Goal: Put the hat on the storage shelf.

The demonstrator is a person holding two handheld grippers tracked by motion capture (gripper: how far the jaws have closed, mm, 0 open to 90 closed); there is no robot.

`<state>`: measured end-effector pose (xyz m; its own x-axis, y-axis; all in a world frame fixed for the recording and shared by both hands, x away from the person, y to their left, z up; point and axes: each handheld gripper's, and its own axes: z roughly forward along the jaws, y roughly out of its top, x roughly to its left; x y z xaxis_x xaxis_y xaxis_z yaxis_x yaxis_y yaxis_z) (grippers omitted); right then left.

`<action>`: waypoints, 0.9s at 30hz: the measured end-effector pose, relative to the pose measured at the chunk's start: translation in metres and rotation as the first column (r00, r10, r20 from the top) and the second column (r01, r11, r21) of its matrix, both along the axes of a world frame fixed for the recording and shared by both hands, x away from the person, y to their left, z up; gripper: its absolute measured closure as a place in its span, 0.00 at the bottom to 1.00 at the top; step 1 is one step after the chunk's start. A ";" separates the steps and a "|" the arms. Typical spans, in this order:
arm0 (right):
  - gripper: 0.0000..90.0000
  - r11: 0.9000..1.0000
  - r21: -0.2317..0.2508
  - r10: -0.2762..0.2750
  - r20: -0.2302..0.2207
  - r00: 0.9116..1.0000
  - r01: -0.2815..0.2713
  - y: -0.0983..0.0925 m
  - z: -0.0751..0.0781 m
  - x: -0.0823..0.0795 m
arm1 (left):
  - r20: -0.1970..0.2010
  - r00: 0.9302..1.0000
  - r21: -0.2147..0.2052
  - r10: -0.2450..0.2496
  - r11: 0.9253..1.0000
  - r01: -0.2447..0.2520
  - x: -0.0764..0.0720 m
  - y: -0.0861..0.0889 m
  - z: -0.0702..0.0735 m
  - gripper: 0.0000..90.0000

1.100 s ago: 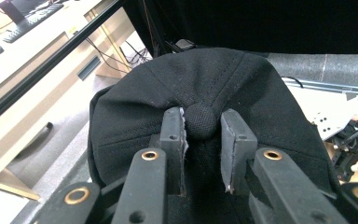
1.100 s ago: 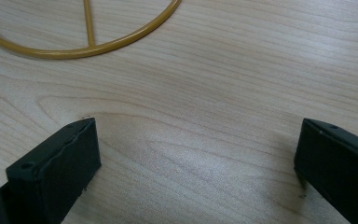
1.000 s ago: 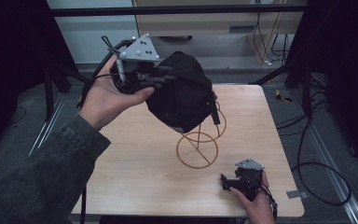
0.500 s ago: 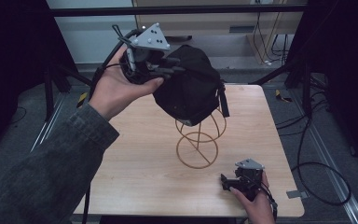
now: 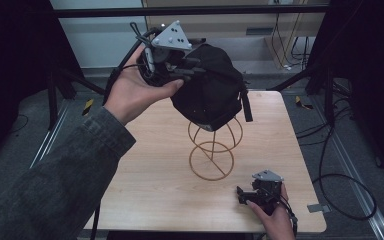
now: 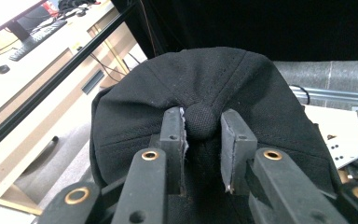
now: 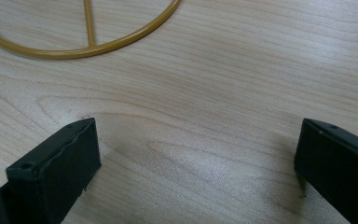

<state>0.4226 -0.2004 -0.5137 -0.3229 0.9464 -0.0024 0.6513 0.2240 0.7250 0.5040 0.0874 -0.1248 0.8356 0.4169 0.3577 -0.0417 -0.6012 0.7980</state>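
A black cap (image 5: 212, 90) hangs over the top of a golden wire stand (image 5: 211, 160) on the wooden table (image 5: 150, 170). My left gripper (image 5: 192, 70), held high in a hand with a grey sleeve, is shut on the cap. In the left gripper view its jaws (image 6: 204, 122) pinch the round button at the crown of the cap (image 6: 214, 74). The cap's lower edge covers the stand's top loops. My right gripper (image 5: 242, 194) rests low near the table's front right, open, with only bare wood between its jaws (image 7: 198, 135). The stand's base ring (image 7: 121, 42) lies ahead of it.
A strap dangles from the cap's right side (image 5: 246, 105). Black cables (image 5: 340, 185) loop on the floor to the right of the table. Dark frame posts stand at both sides, and a desk with a keyboard (image 6: 32, 39) is off to one side.
My left hand has carried the cap to the right and upward in the high view, so it now sits above the wire stand. The right gripper has stayed put.
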 end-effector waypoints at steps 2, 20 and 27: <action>0.00 1.000 0.000 0.000 0.000 1.000 0.000 0.000 0.000 0.000 | 0.001 1.000 -0.003 0.002 1.000 -0.002 0.002 -0.002 0.000 0.81; 0.00 1.000 0.000 0.001 0.000 1.000 -0.001 0.000 0.000 0.000 | -0.026 1.000 0.019 -0.008 1.000 0.008 0.012 -0.018 -0.020 0.81; 0.00 1.000 -0.002 0.004 0.000 1.000 -0.004 0.000 0.000 0.001 | -0.038 0.999 0.032 -0.015 0.999 0.016 0.017 -0.023 -0.030 0.81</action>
